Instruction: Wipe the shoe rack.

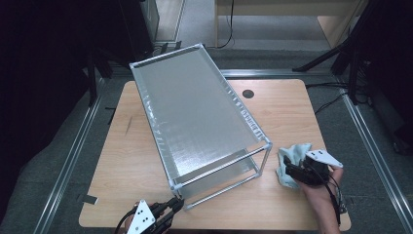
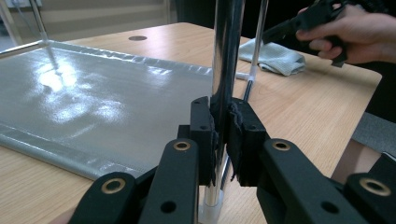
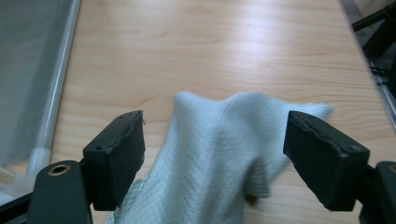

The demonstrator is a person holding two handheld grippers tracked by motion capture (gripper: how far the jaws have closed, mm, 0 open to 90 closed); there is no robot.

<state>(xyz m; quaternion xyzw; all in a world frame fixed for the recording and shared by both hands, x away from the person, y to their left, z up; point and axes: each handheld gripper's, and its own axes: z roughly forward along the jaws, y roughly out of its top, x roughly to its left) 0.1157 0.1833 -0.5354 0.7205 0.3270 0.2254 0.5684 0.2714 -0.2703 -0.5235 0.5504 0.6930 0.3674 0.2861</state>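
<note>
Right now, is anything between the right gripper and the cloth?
Nothing visible. The right gripper stands open with the pale cloth bunched directly between its pads, which do not press it. The metal rack sits off to one side.

Between the left gripper's [image 2: 223, 135] matt black jaws stands a glossy chrome metal post [image 2: 227, 56]. Beyond them lies shiny silvery sheeting [image 2: 93, 93]. Between the right gripper's [image 3: 215, 154] jaws, soft woven cloth [image 3: 219, 158] covers smooth wooden tabletop [image 3: 210, 56].
</note>
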